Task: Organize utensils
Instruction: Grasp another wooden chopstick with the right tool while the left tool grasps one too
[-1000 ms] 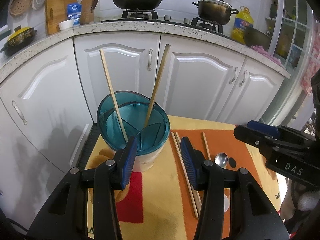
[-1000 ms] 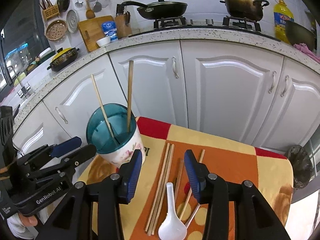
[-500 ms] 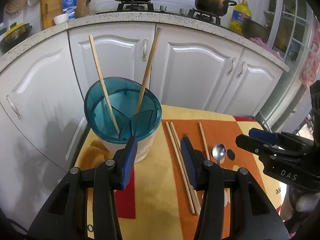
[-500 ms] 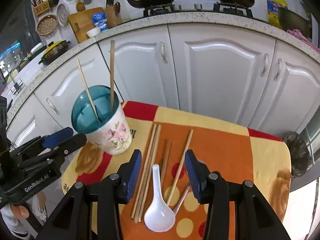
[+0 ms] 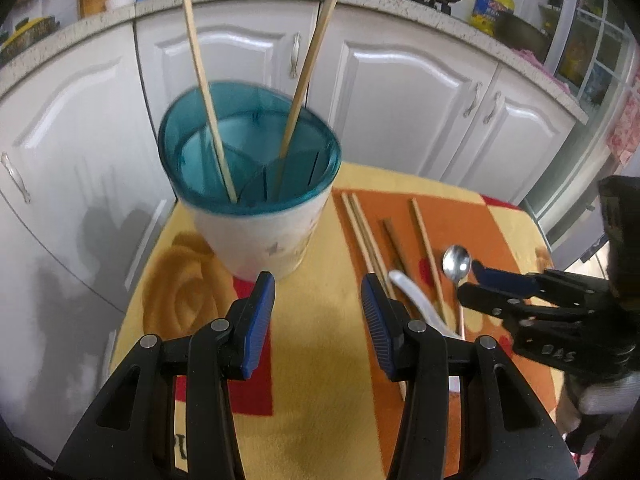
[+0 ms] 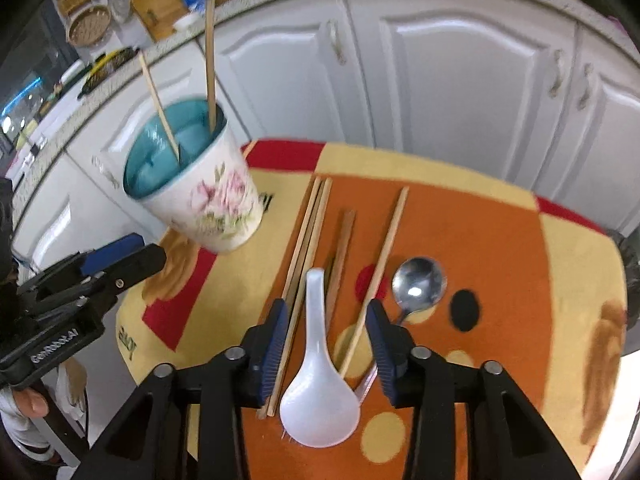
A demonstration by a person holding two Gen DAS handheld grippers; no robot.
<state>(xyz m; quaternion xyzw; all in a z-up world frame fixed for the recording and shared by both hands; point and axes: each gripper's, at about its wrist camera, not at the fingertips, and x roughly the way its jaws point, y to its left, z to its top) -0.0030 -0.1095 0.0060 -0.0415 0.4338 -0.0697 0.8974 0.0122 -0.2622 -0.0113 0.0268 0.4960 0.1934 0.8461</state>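
The left tongs [image 5: 318, 312] hang with their jaws apart and nothing between them, above the cloth [image 5: 320, 420] that covers the desk, just near of the holder [image 5: 256, 236]. The holder stands at the far left of the cloth: a white floral cup with a teal divided insert. Two chopsticks [image 5: 206, 92] stand in it, one leaning left and one leaning right, in separate compartments.

The right tongs [image 6: 326, 320] are over the loose utensils to the right of the holder. Their jaws have just been closing but stand apart and press on nothing. Seen between them are the handle of the white spoon [image 6: 320, 392] and the near end of a single chopstick [image 6: 378, 272]. A pair of chopsticks [image 6: 308, 240] lies just left of the spoon, passing by the left pad. A darker chopstick [image 6: 340, 256] lies between the pair and the single one. The metal spoon [image 6: 418, 284] lies to the right, its bowl facing up, its handle running under the right finger.
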